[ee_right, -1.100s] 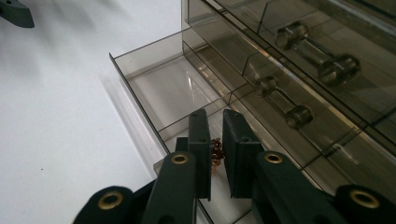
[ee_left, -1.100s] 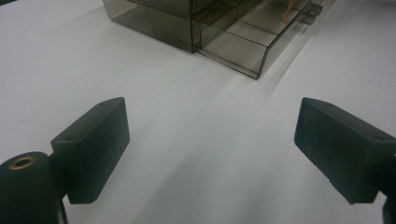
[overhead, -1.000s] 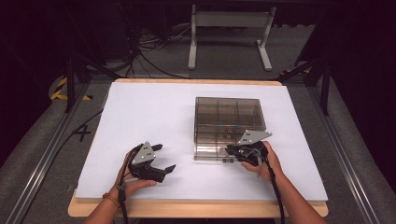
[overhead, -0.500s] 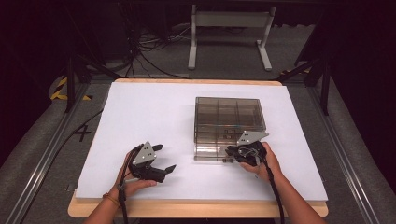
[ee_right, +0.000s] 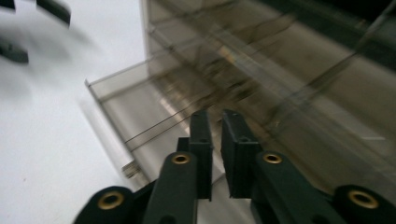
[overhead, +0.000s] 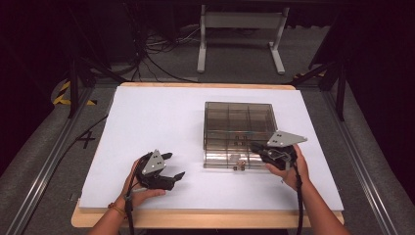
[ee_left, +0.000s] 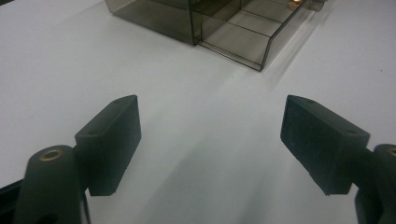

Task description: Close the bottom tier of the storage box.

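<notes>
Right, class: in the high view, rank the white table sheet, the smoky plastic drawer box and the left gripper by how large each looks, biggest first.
1. White table sheet, by far the largest.
2. Smoky plastic drawer box.
3. Left gripper, smallest, though it sits nearer the camera, which flatters it.

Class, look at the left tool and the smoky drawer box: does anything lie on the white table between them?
Nothing visible does. The left tool rests open on the table, and bare white table surface runs from its jaws to the drawer box. The right tool sits at the box's front right, off that line.
</notes>
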`<state>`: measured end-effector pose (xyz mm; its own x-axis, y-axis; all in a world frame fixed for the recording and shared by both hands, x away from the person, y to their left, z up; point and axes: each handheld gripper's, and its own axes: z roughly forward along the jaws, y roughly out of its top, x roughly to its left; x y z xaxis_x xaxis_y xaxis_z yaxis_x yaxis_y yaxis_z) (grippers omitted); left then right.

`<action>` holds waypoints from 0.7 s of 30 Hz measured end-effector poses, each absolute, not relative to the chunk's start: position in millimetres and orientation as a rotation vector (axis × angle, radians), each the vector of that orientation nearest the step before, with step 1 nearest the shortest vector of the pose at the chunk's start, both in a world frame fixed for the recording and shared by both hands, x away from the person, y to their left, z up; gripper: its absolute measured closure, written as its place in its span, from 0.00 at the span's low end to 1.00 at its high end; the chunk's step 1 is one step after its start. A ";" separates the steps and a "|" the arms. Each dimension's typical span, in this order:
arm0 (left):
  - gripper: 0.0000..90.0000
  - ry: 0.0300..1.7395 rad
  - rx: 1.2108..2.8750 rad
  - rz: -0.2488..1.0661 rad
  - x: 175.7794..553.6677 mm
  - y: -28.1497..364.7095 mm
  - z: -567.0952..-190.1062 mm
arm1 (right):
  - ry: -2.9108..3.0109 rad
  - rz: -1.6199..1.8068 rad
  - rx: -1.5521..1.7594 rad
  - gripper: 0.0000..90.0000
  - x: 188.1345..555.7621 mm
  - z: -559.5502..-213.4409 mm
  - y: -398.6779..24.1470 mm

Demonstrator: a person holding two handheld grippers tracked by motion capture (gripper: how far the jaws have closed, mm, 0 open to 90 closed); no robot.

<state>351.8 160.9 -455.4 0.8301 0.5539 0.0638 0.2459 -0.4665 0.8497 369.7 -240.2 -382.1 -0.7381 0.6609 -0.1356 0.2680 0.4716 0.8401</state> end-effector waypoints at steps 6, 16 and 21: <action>0.34 0.563 2.076 0.398 349.3 153.2 -451.9 | 2.118 1.232 0.838 1.00 370.4 -361.1 -271.8; 0.73 0.479 2.099 0.344 342.2 128.9 -441.3 | 2.052 1.135 0.918 1.00 385.5 -361.4 -290.4; 0.87 0.417 2.151 0.347 345.1 109.6 -433.3 | 2.068 1.089 0.953 1.00 393.4 -362.6 -292.5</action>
<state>345.1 109.6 -433.3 0.9040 0.4172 0.0935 0.1675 -0.5469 0.8203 393.4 -292.5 -362.6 -0.5567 0.8112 -0.1788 0.3114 0.4034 0.8604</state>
